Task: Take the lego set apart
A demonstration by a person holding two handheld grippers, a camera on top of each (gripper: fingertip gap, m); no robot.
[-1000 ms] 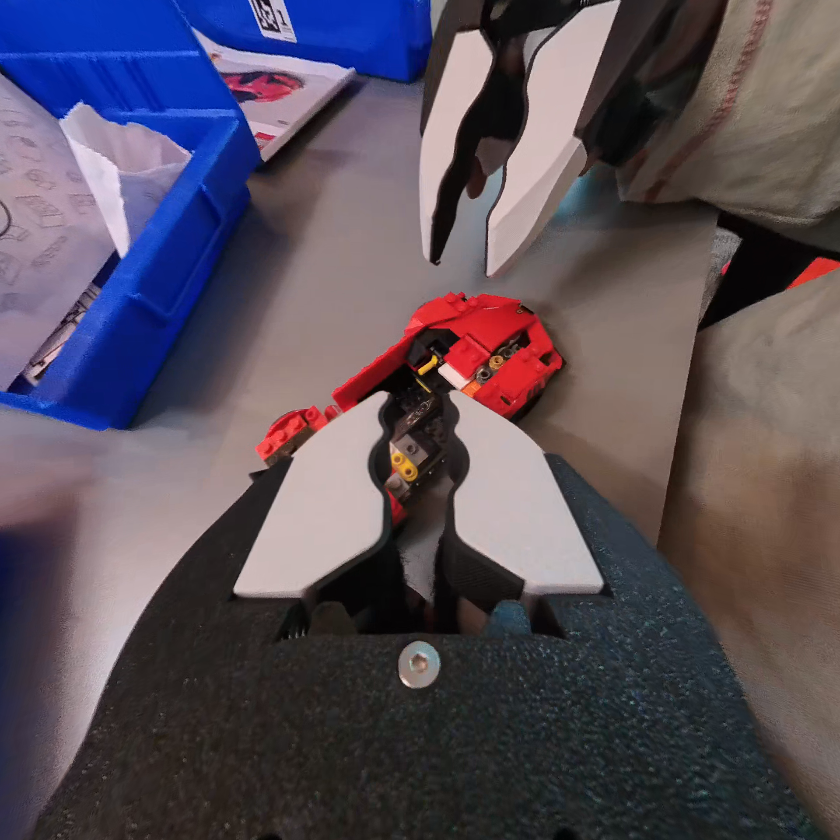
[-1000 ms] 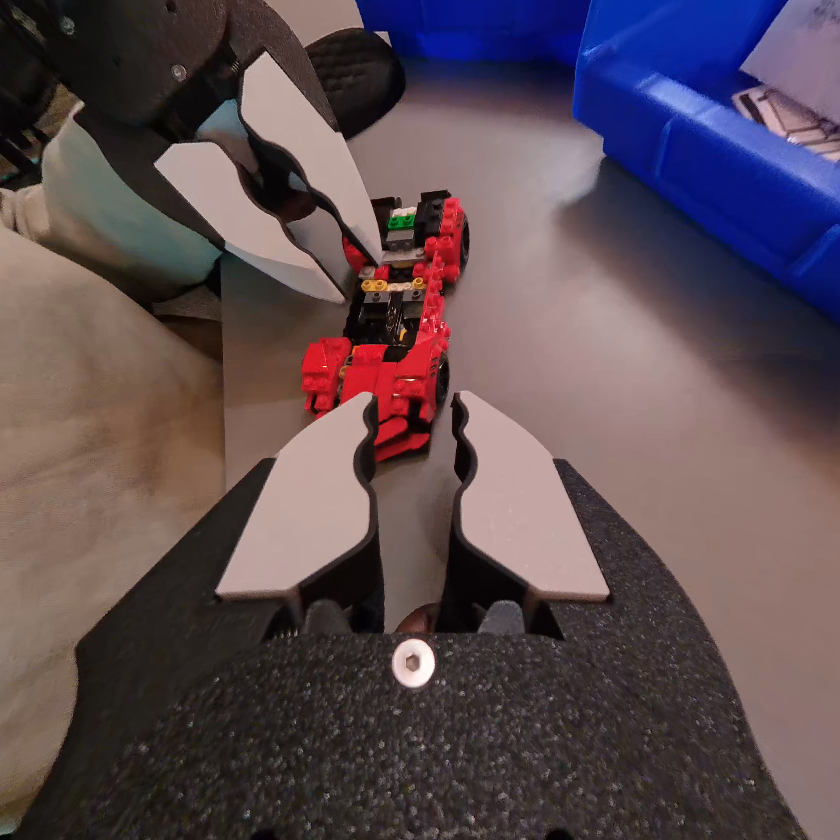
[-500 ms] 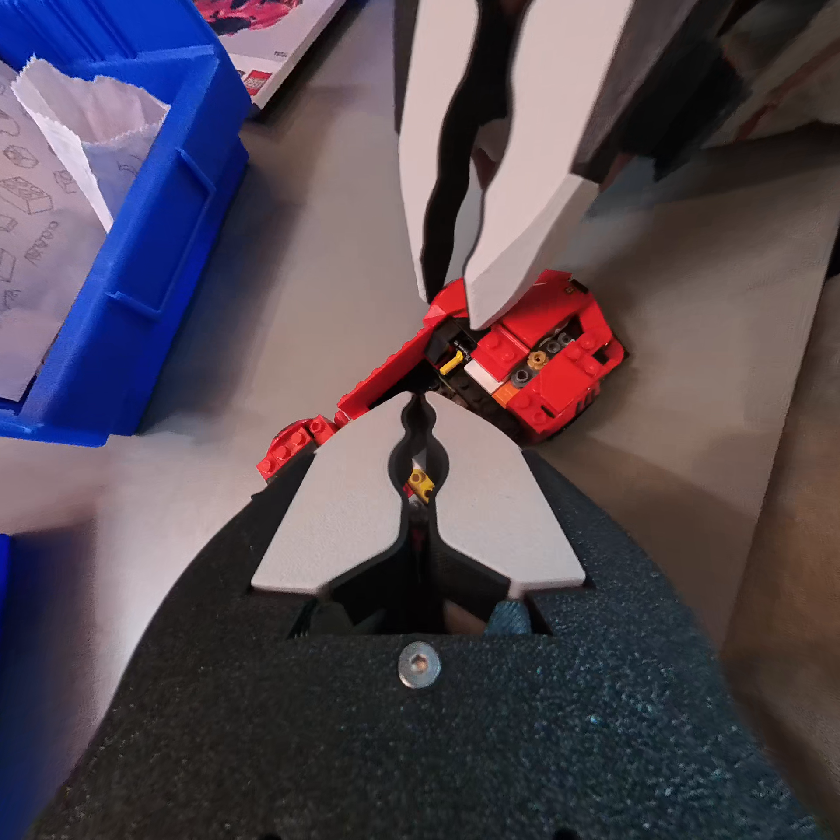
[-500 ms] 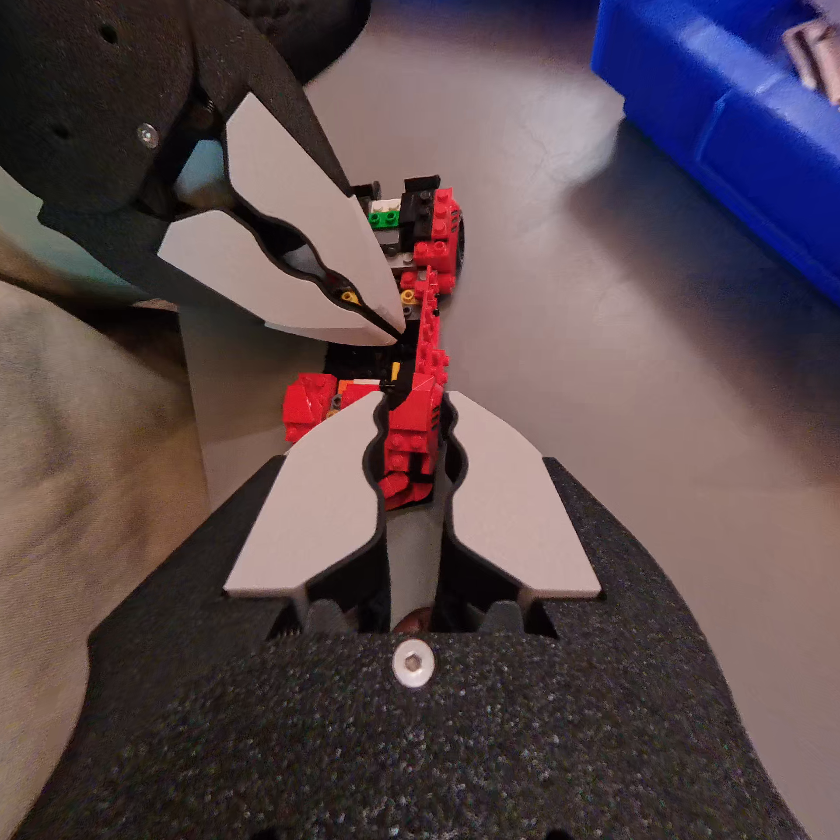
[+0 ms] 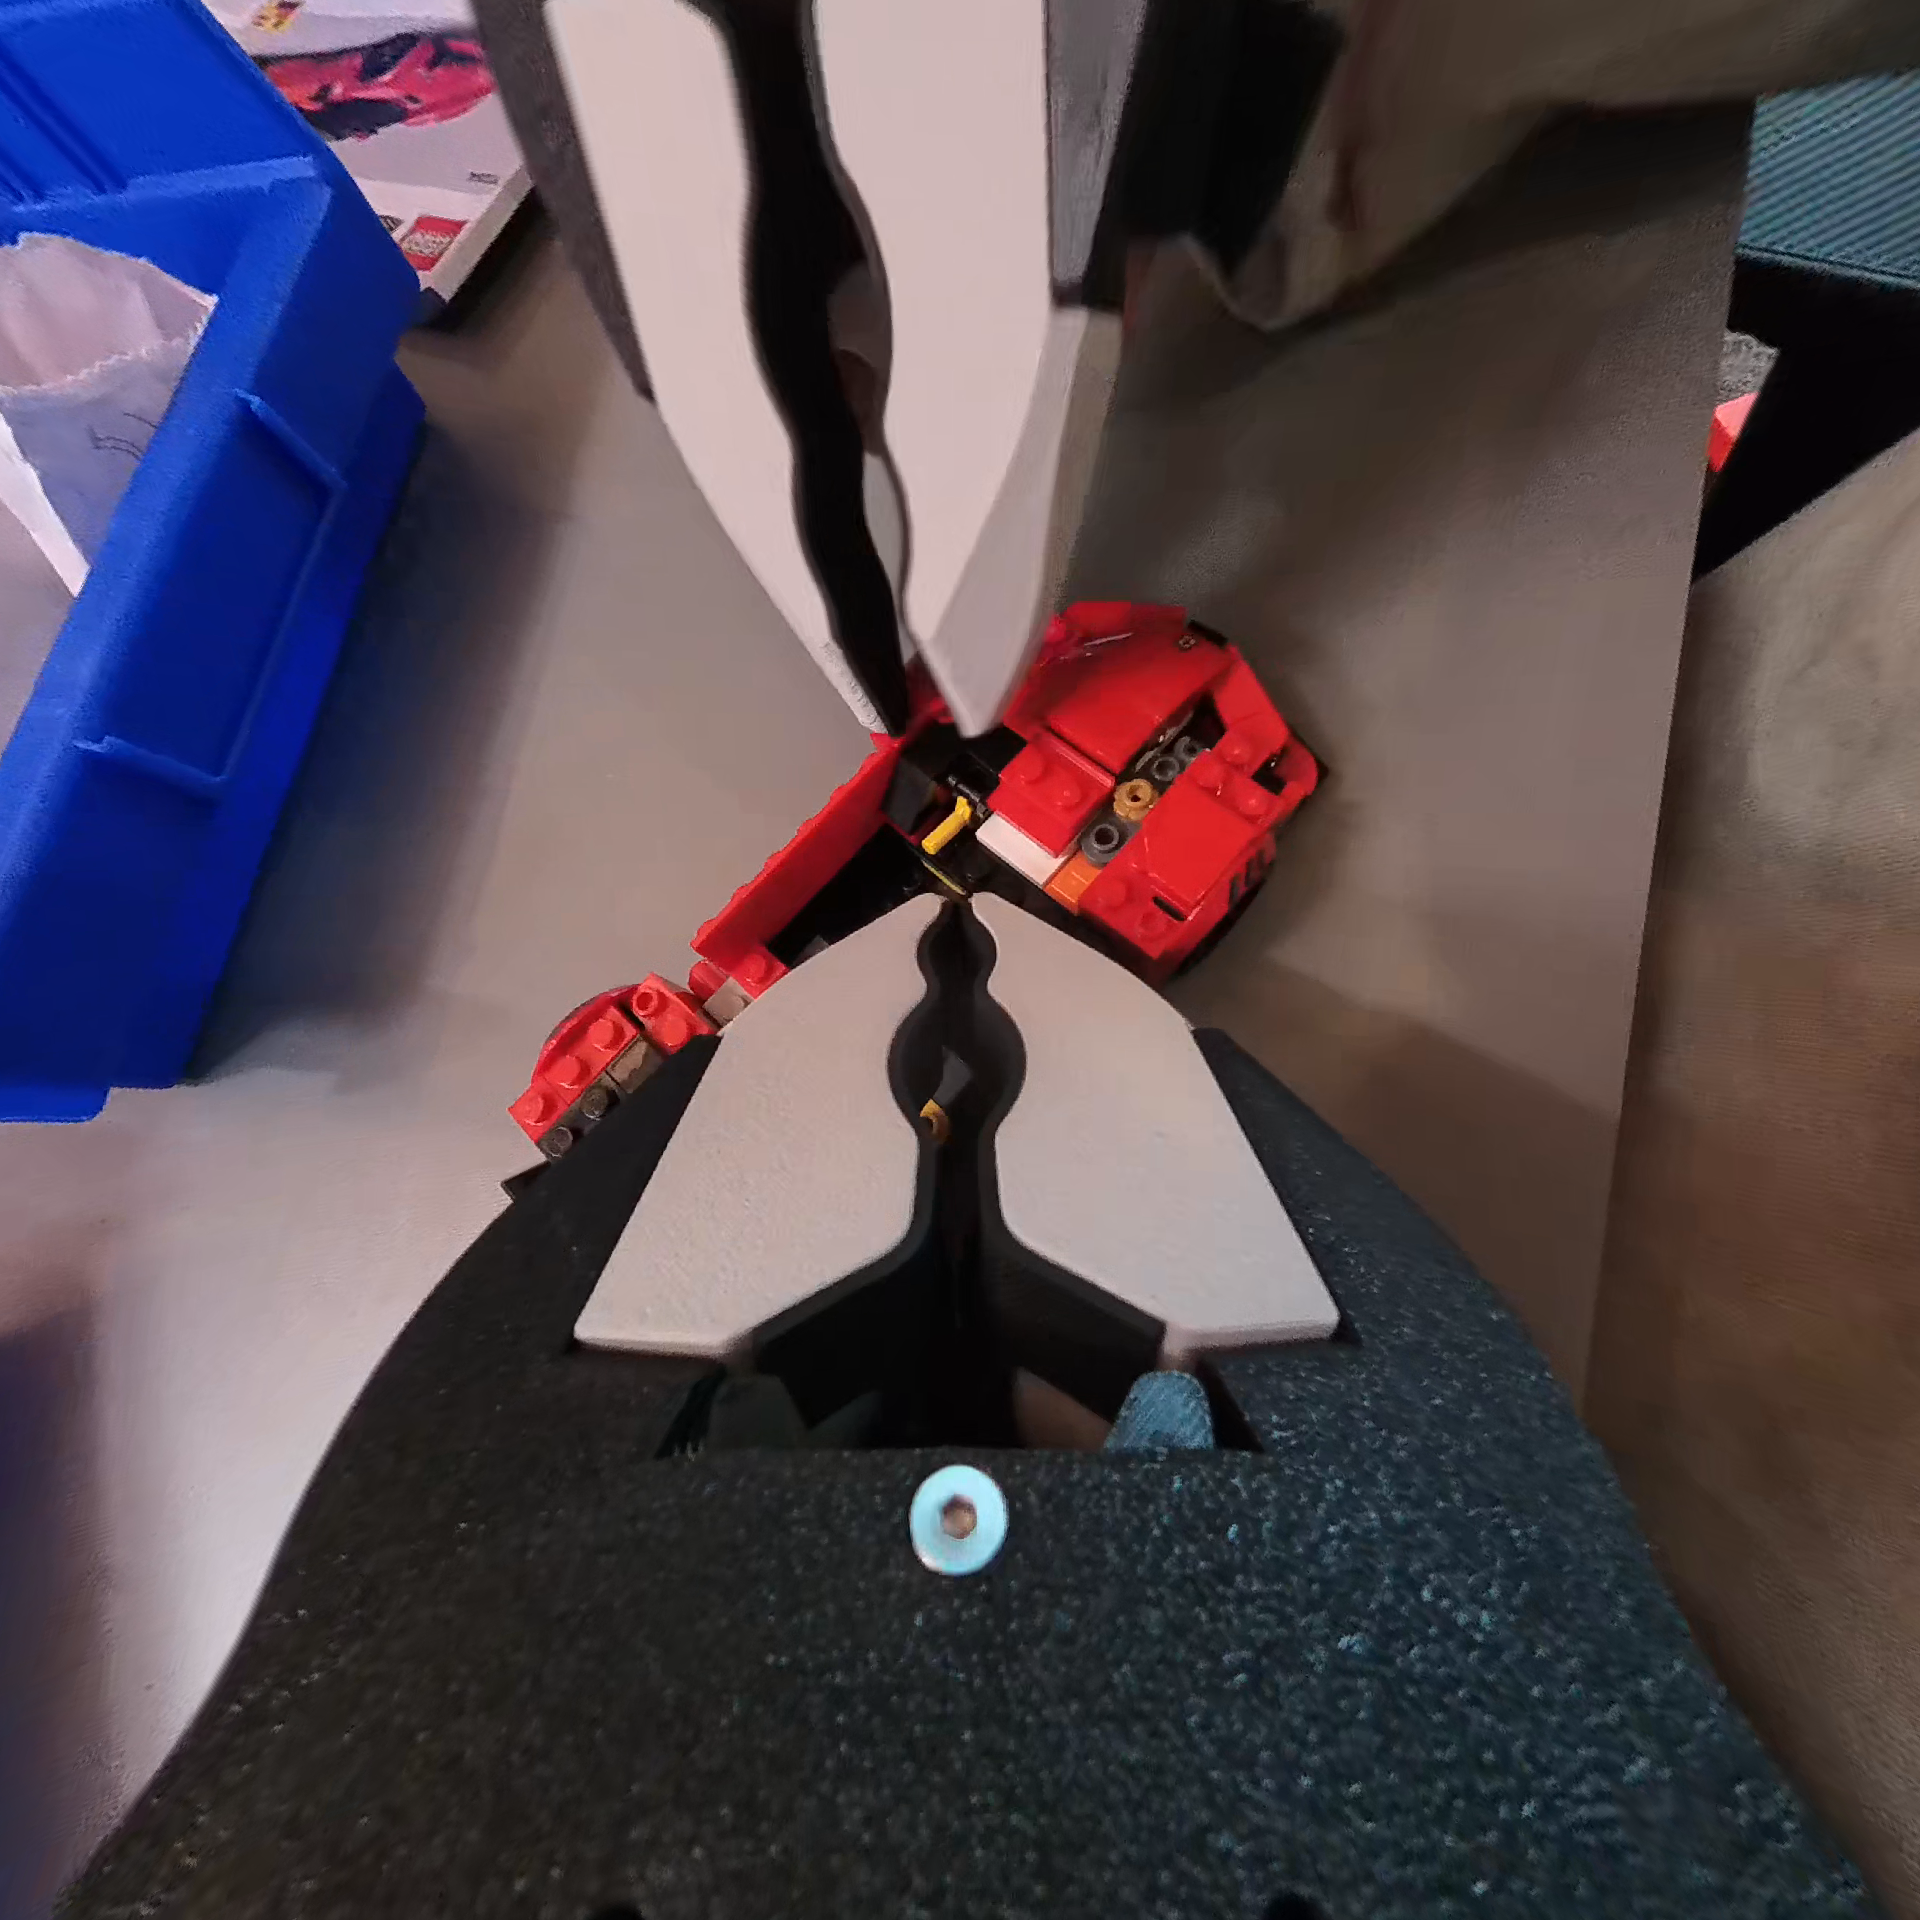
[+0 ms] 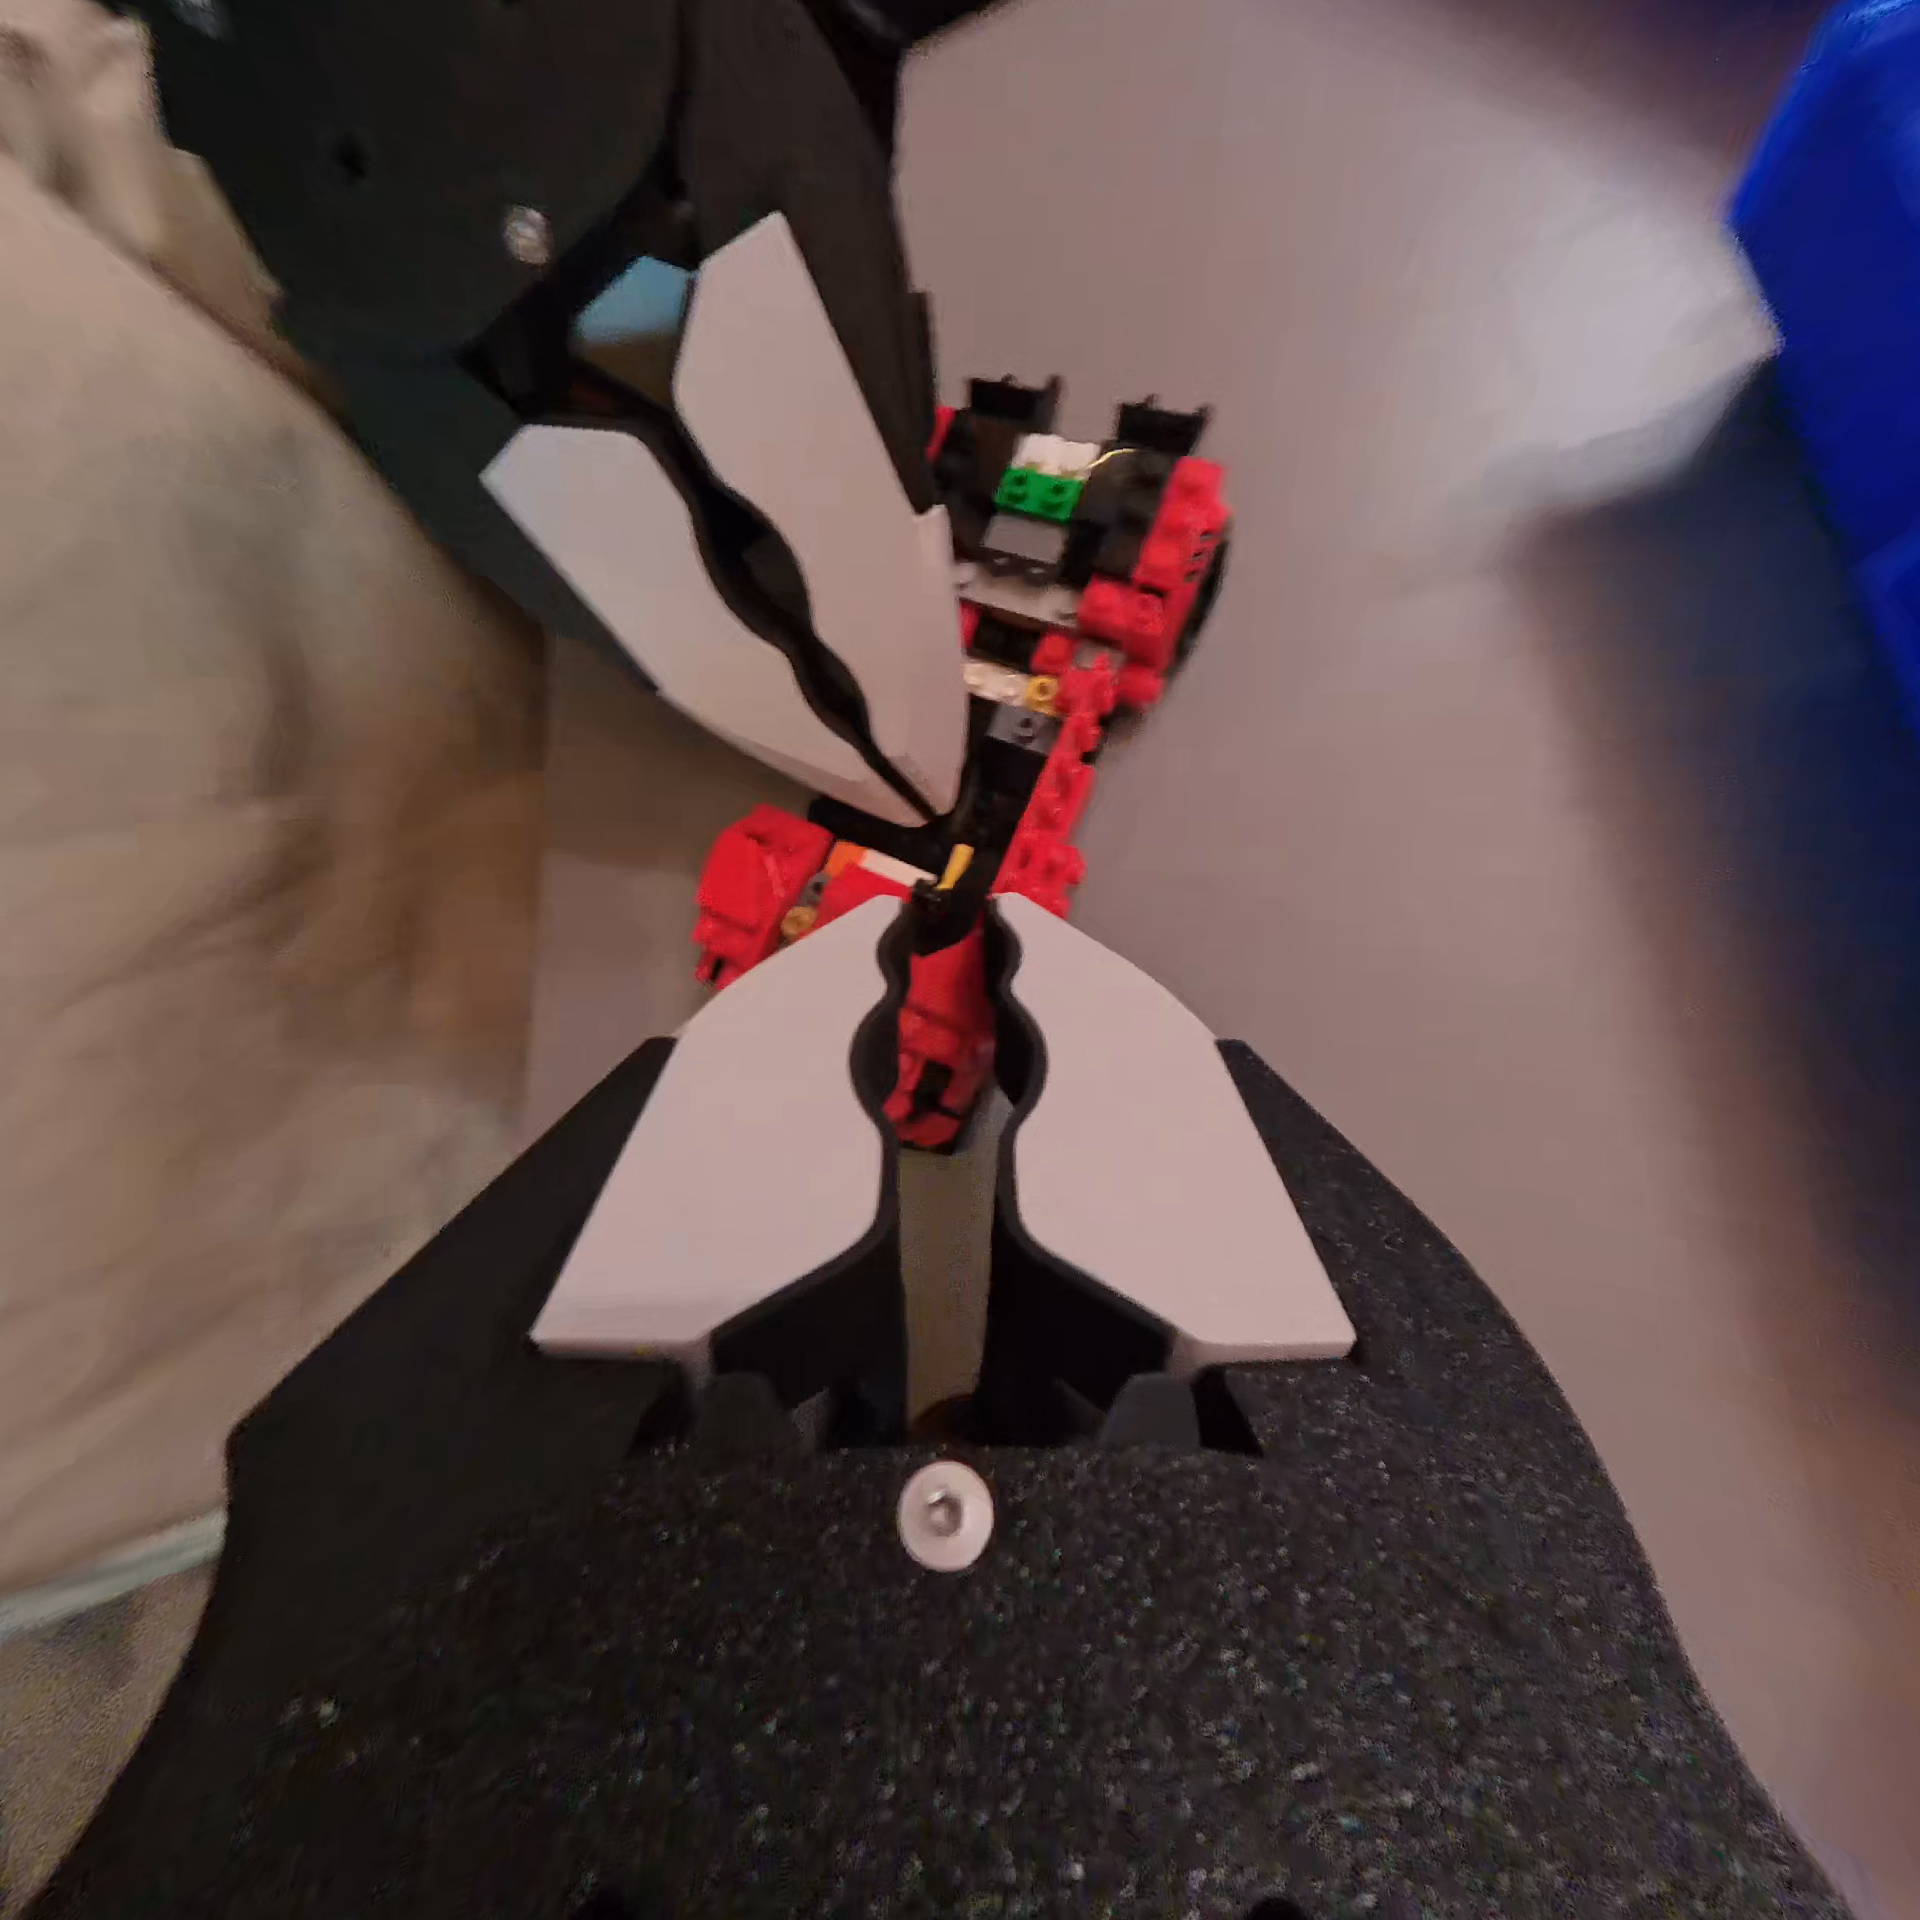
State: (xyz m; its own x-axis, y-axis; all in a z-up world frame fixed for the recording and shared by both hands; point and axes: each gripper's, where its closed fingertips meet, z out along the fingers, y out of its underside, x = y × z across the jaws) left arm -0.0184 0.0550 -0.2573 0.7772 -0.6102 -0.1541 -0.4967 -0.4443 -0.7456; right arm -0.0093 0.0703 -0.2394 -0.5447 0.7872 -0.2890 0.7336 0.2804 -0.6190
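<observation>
A grey tabletop (image 5: 1403,582) carries the work, with a deep blue plastic bin (image 5: 177,582) well off to the far left of the left gripper and a printed instruction booklet (image 5: 416,156) lying flat beyond that bin. Between the two tools, touching both, lies the task's thing: a partly stripped red, black and grey lego car (image 5: 1091,800), on the table just ahead of the left gripper's tips and reaching back under them.

The left gripper (image 5: 951,914), black-bodied with pale grey finger plates, has its tips drawn almost together over the car's dark middle; whether they actually pinch a piece is hidden beneath the plates. The right gripper (image 6: 940,935), of the same make, is narrowed around the car's red nose section (image 6: 940,1049), which fills the gap between its plates, and appears to clamp it. In the left wrist view, the right gripper (image 5: 914,696) reaches the car from the far side.

The step in hand looks like splitting the nose from the chassis. Done well, that likely means one tool bracing firmly while the other peels at an angle rather than pulling straight, low over the table, so loosened bits such as the small yellow lever piece (image 5: 948,829) between the tips do not scatter off the near edge.
</observation>
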